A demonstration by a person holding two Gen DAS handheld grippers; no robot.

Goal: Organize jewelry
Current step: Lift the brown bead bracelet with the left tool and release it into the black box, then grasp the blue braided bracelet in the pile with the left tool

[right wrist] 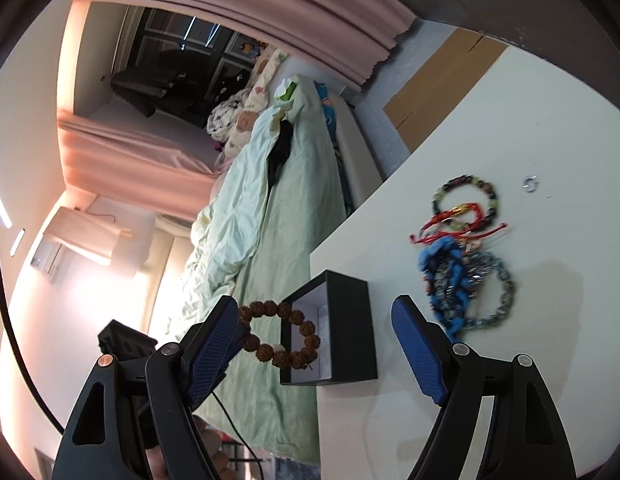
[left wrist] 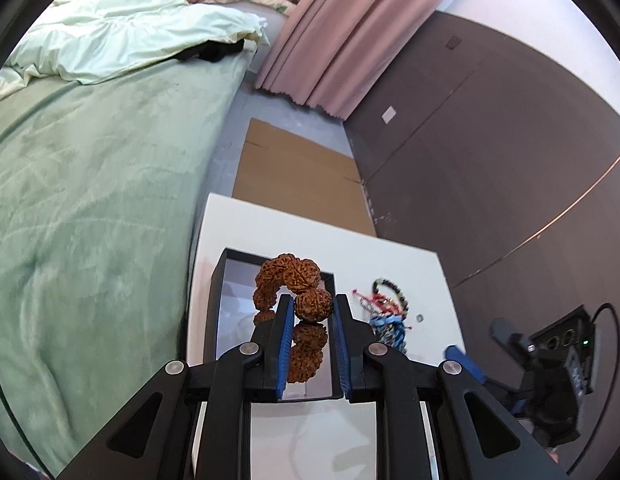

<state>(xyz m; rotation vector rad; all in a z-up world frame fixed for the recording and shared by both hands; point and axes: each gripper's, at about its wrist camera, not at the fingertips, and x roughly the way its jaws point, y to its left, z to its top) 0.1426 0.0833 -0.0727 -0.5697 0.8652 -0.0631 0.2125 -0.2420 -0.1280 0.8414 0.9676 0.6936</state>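
My left gripper (left wrist: 311, 312) is shut on a brown rudraksha bead bracelet (left wrist: 290, 276) and holds it over the open black box (left wrist: 218, 304) with a pale lining. In the right wrist view the bracelet (right wrist: 280, 336) hangs as a ring in front of the box (right wrist: 349, 320). My right gripper (right wrist: 317, 328) is open and empty, near the box. A pile of bracelets (right wrist: 465, 256), blue, red, green and dark beaded, lies on the white table (right wrist: 509, 120); it also shows in the left wrist view (left wrist: 385, 312).
A small metal ring (right wrist: 530, 184) lies on the table past the pile. A bed with green covers (left wrist: 90, 200) runs along the table's left. Flat cardboard (left wrist: 294, 176) lies on the floor beyond the table. A brown wall (left wrist: 489, 160) is at the right.
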